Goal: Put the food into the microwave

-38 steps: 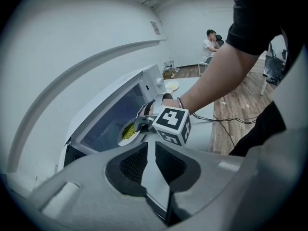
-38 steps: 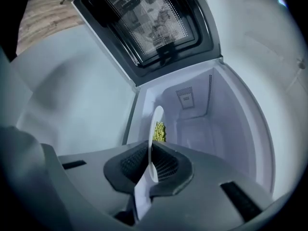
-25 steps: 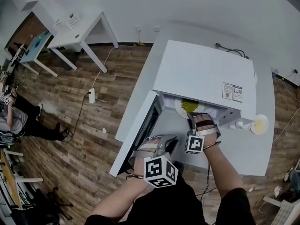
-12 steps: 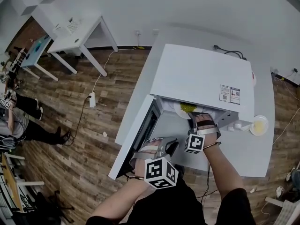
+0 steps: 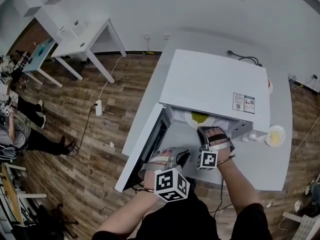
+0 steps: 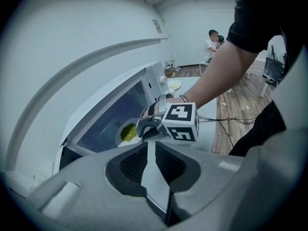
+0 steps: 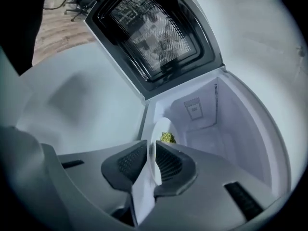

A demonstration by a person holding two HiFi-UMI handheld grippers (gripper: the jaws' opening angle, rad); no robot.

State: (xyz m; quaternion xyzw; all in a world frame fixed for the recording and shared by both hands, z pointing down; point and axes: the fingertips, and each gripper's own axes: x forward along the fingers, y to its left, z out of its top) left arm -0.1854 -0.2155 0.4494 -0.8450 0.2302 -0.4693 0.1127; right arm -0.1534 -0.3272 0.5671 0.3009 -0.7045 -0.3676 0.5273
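Observation:
A white plate [image 5: 196, 121] with green food [image 5: 200, 116] lies inside the white microwave [image 5: 215, 84], whose door [image 5: 150, 139] stands swung open to the left. My right gripper [image 5: 207, 130] reaches into the cavity mouth. In the right gripper view the plate's rim [image 7: 155, 138] sits between the pads of that gripper [image 7: 151, 160], the food [image 7: 167, 137] just beyond. Those jaws have just been opening and look loose around the rim. My left gripper [image 5: 181, 155] hovers before the oven beside the door. Its jaws [image 6: 150, 160] stand slightly apart, and I see nothing gripped in them.
A small dish of yellow food [image 5: 275, 134] sits on the white table [image 5: 280, 164] right of the microwave. A cable [image 5: 245, 58] runs behind the oven. On the wooden floor to the left lie a power strip [image 5: 98, 106] and white desks [image 5: 82, 34]. People sit at the far left.
Little differs. The plate stays in the cavity and both grippers keep their places; only the head view has shifted a little.

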